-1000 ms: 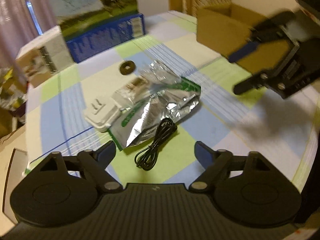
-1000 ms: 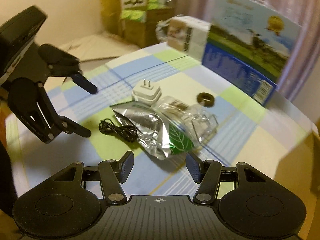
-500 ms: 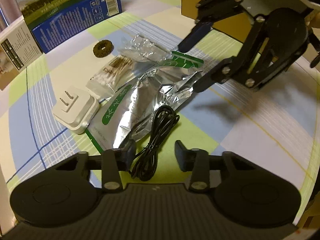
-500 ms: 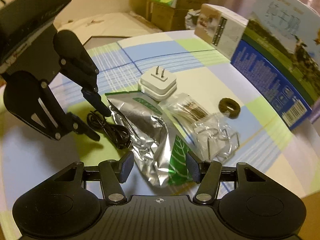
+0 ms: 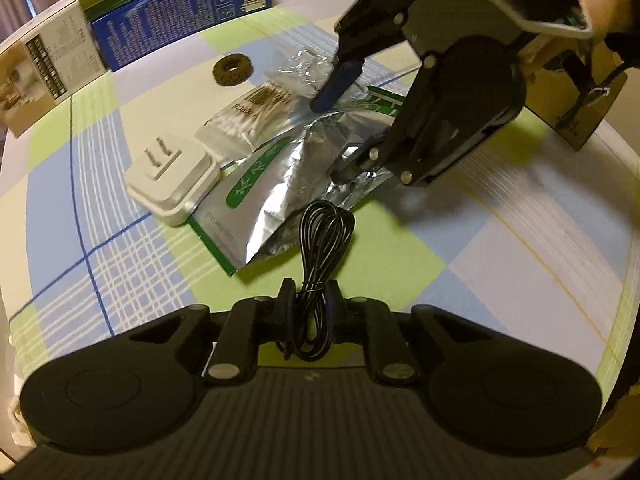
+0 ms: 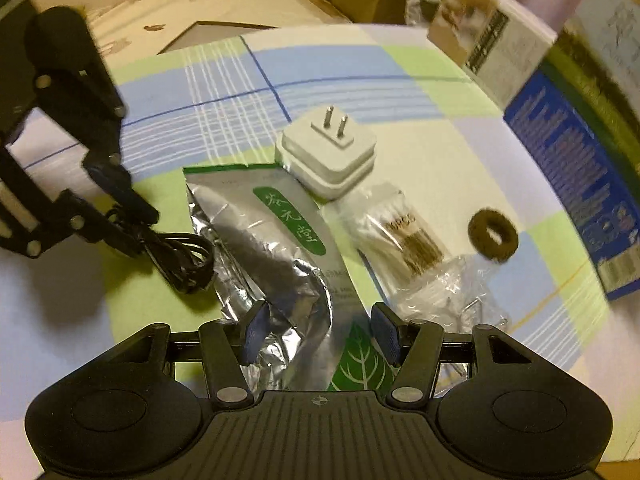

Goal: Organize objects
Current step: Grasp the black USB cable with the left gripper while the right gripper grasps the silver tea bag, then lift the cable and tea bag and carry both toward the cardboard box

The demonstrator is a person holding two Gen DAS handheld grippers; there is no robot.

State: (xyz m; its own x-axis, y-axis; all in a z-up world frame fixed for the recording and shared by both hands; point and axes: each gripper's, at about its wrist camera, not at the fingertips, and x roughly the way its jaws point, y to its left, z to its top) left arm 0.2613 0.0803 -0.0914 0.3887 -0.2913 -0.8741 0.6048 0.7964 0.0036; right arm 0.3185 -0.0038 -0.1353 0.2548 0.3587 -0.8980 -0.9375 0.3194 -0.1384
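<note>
Two hand-held grippers are seen low over a checked tabletop [image 5: 520,248]. The left hand-held gripper [image 5: 307,300] is clamped fully on the near end of a coiled black cable [image 5: 324,236], whose loop lies on the cloth and runs away from the pads to just beside the edge of a silver foil pouch [image 5: 288,172]. The right hand-held gripper [image 6: 318,338] is closing, with the crumpled, leaf-printed end of the foil pouch [image 6: 288,264] between its blue pads [image 6: 252,332]; no pressure on the foil can be made out. A white plug adapter [image 6: 328,160] is seen with its prongs up, touching the far end of the pouch. A packet of cotton swabs [image 6: 400,232] lies just beside the adapter, next to a crinkled clear bag [image 6: 448,292]. A dark ring [image 6: 493,236] lies apart from these, toward a blue milk carton box [image 6: 580,176] at the tabletop's edge.
</note>
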